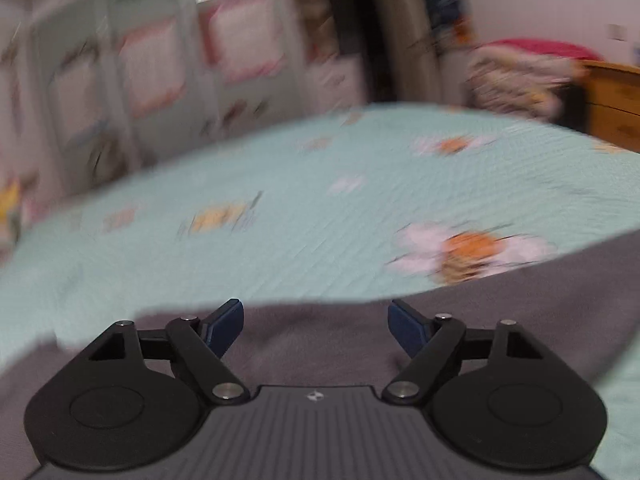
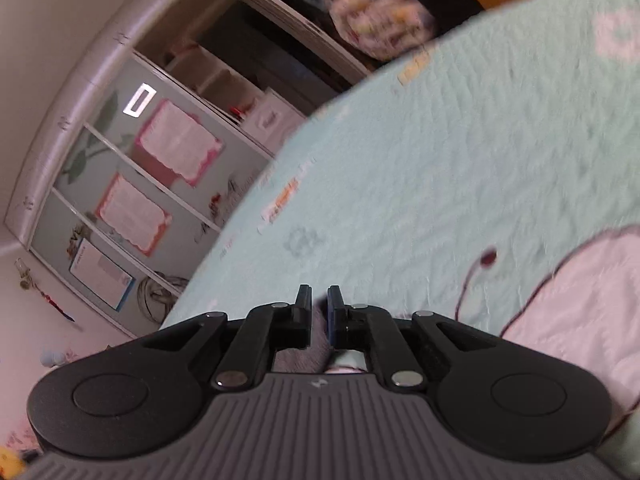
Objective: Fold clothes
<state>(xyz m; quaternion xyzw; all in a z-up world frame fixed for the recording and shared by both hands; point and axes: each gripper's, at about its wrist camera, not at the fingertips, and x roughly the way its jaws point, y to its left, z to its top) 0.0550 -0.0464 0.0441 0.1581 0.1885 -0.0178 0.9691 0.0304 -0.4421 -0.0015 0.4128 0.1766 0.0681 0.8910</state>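
A grey garment [image 1: 320,344] lies on a mint-green bed cover [image 1: 320,200] printed with flowers, and spreads across the lower part of the left wrist view. My left gripper [image 1: 315,312] hovers over it, its blue pads wide apart with nothing between them. In the right wrist view my right gripper [image 2: 319,300] is shut, and a fold of the grey garment [image 2: 318,344] is pinched between its pads. That view is rolled, so the bed cover [image 2: 440,160] slants across it. Most of the garment is hidden behind the right gripper's body.
A wardrobe [image 1: 160,60] with pink-framed papers on its doors stands beyond the bed's far edge, also visible as the wardrobe [image 2: 160,160]. A heap of patterned bedding [image 1: 520,76] and a wooden headboard [image 1: 616,96] sit at the far right.
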